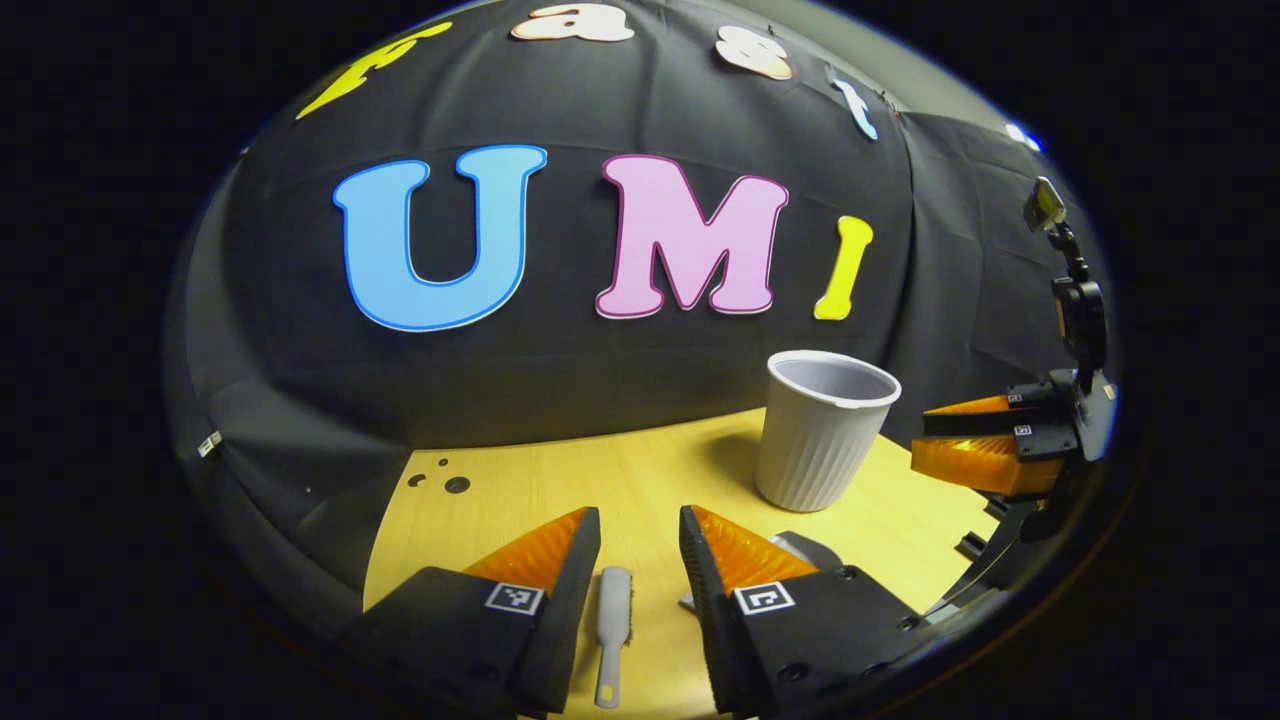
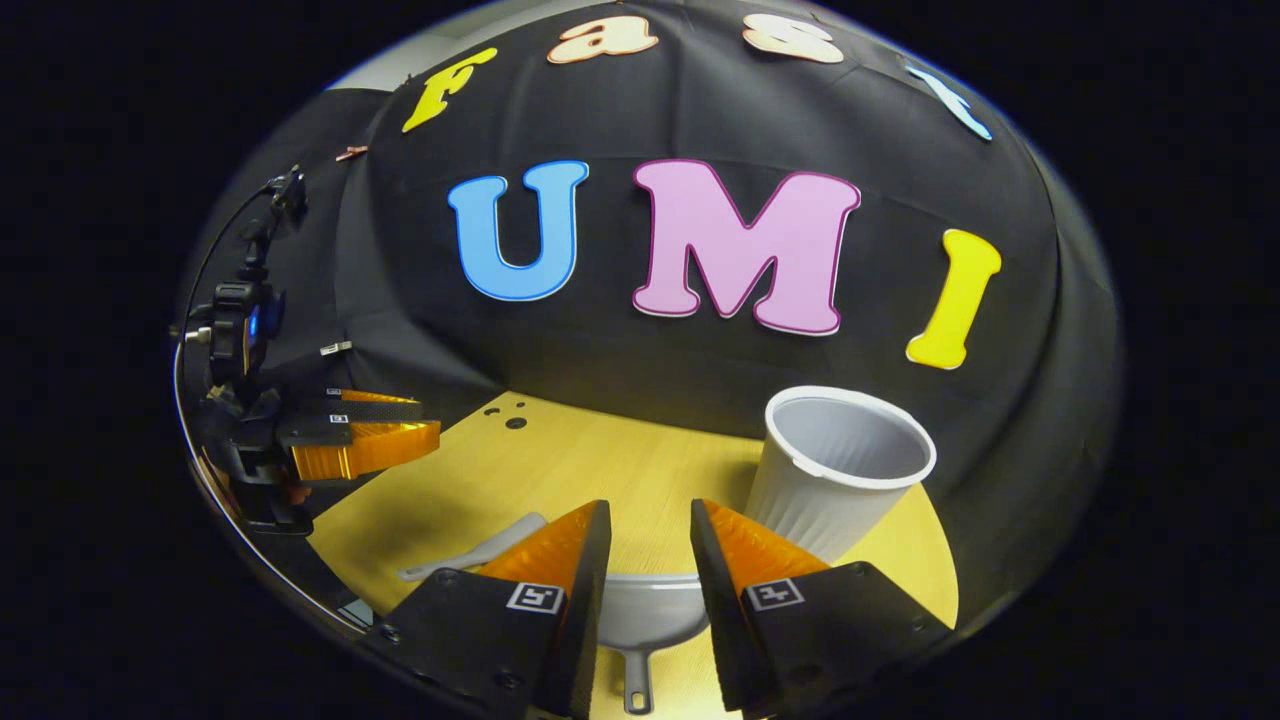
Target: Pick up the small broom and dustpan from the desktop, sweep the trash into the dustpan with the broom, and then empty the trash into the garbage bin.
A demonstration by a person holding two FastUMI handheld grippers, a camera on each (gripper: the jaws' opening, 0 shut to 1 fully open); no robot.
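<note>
Hovering over desk [image 1: 560,480], both grippers unloaded. Left gripper [image 1: 640,545] – fingers parted, holding nothing; broom [image 1: 612,630] flat on desk directly below the gap, handle toward camera. Right gripper [image 2: 648,535] – fingers parted, holding nothing; dustpan [image 2: 645,615] on desk beneath the gap, handle toward camera. Bin [image 2: 835,470] upright, just ahead and right of right gripper's fingers, open top up.

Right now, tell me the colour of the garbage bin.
Pale grey with a ribbed wall, the garbage bin shows best in the right gripper view.
</note>
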